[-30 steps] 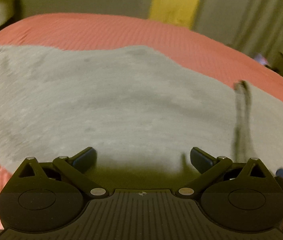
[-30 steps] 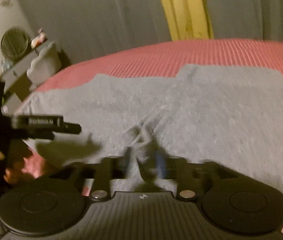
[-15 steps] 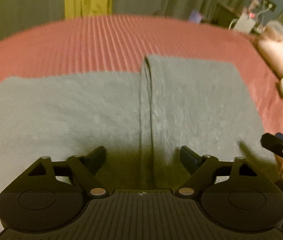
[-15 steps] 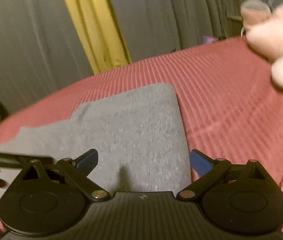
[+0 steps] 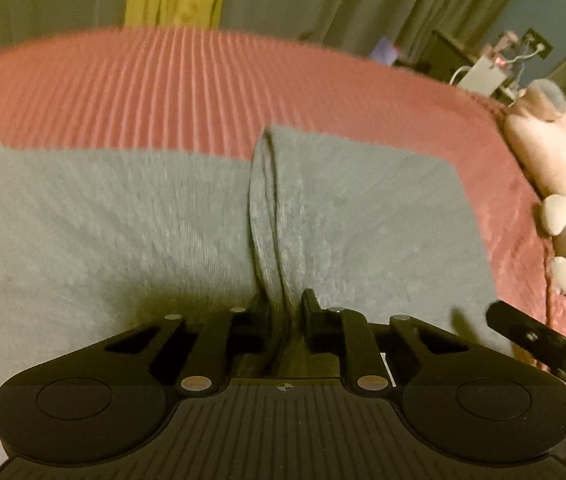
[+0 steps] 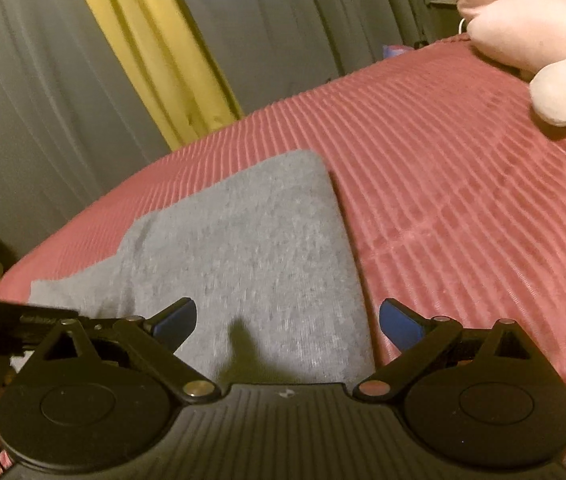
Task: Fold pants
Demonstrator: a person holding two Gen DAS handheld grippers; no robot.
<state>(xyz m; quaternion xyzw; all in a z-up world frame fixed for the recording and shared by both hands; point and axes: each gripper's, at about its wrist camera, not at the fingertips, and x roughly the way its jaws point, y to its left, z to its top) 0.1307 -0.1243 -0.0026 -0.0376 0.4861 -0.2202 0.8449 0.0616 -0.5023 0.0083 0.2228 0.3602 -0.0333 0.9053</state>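
Left wrist view first: I take the grey pants (image 5: 103, 216) as my landmark, lying flat across the red ribbed bedspread (image 5: 163, 80). Left of the pants' fold ridge I see the wide single layer running out to the picture's left edge. At the ridge itself, my left gripper (image 5: 285, 304) has its fingers drawn narrow and pinched on the raised edge of the cloth, which runs up between them. Right of the ridge lies the folded-over part, and past its right edge I see the tip of the other tool near the lower right corner. Beyond the pants on that side, at the bedspread's border, sits a pink and white plush toy (image 5: 555, 184).

In the right wrist view, the pants (image 6: 243, 240) fill the lower left, on the bedspread (image 6: 463, 200). My right gripper (image 6: 287, 322) stands wide apart with its blue pads holding nothing: the left pad over the grey cloth, the right pad just past the pants' right edge, over the red. Behind the bed hang grey curtains (image 6: 43, 80) with a yellow strip (image 6: 155, 48), and the plush toy (image 6: 543, 40) lies far right of the pants.
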